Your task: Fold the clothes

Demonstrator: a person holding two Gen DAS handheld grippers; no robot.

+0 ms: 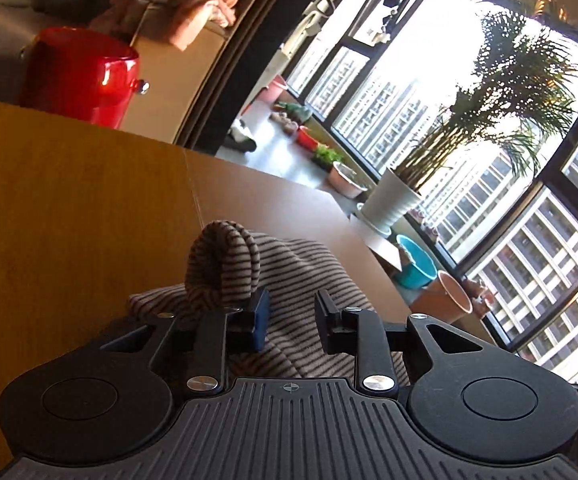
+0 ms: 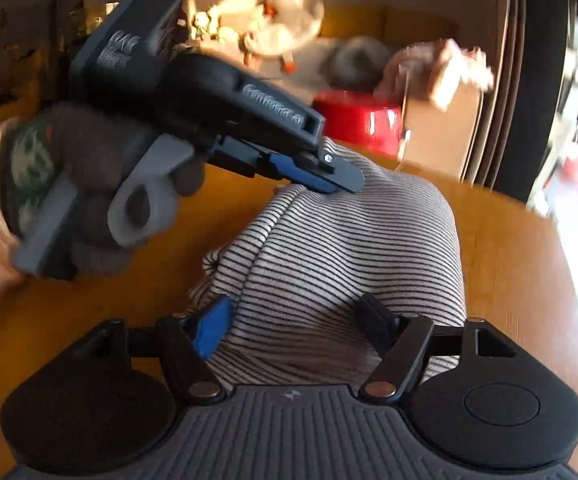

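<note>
One striped garment (image 2: 353, 248) on wooden table (image 1: 69, 200); sunlit window (image 1: 429, 92), perhaps balcony.

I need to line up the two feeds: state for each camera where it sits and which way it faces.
Left wrist: on the left hand-held gripper, open over the striped garment, facing the windows; no body visible.
Right wrist: on the right hand-held gripper, open around the garment, facing the sofa; shows the gloved hand.
Shared: garment, wooden table, red container.

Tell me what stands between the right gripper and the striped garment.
Nothing visible. The right gripper is open, its fingers straddling the striped garment on the wooden table. The left gripper is at the garment's far edge.
</note>
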